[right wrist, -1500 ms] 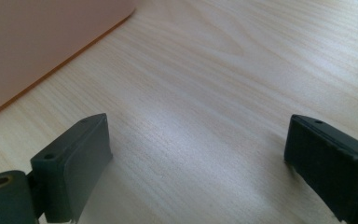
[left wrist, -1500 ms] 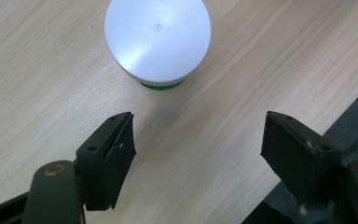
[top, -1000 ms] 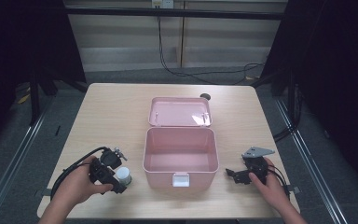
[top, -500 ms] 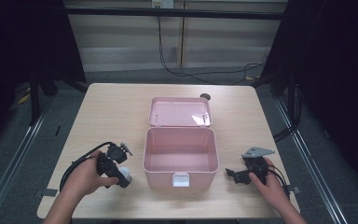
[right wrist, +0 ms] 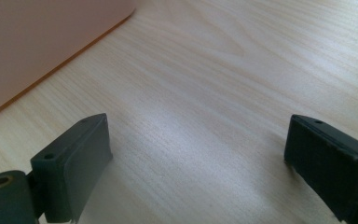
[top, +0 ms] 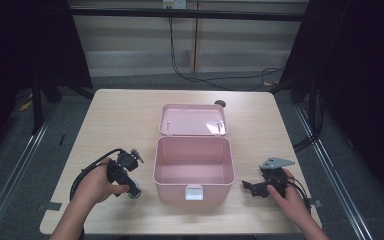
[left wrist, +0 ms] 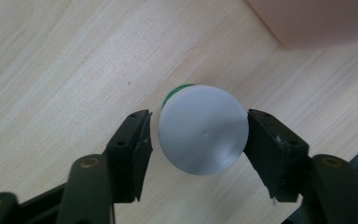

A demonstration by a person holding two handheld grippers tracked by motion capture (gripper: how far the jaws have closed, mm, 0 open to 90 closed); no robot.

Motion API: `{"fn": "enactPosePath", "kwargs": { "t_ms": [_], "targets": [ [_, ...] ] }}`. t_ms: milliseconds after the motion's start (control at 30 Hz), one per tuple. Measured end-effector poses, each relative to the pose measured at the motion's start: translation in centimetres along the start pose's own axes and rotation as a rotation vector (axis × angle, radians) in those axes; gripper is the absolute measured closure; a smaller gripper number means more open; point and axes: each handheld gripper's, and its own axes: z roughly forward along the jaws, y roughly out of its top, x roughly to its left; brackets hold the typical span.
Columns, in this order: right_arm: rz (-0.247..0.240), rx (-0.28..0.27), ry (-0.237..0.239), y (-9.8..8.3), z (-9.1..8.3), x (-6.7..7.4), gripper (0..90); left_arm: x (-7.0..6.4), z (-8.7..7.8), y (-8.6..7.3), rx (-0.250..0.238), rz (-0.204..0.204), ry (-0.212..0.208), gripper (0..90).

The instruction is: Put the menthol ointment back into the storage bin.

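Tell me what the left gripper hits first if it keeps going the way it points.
The white-capped bottle: the left gripper points down at it, its jaws, which have just been closing, flanking the cap. Under it is the table.

You're at a lab-style recording station: a bare wooden table (top: 130,115) ringed by black curtains (top: 25,45), cables (top: 205,77) trailing across grey floor, metal rails (top: 17,160) alongside.
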Motion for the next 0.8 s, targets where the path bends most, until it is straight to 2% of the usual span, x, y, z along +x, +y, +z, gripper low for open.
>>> {"fn": "enactPosePath", "kwargs": {
  "t_ms": [100,167,333,400,800],
  "targets": [
    [0.000,0.000,0.000,0.0,0.0,0.0,6.6,0.1,-0.1,0.0,-0.005,-0.010,-0.016,47.4],
    [0.000,0.000,0.001,0.0,0.0,0.0,6.6,0.0,-0.2,0.0,0.002,0.003,-0.011,49.8],
    [0.000,0.000,0.000,0.0,0.0,0.0,6.6,0.1,-0.4,0.1,0.015,-0.033,-0.004,50.4],
    [0.000,0.000,0.000,0.0,0.0,0.0,6.6,0.1,-0.6,0.1,0.003,-0.045,-0.006,50.4],
    [0.000,0.000,0.000,0.0,0.0,0.0,6.6,-0.5,-4.3,0.3,0.049,-0.040,-0.009,50.4]
  ]
}}
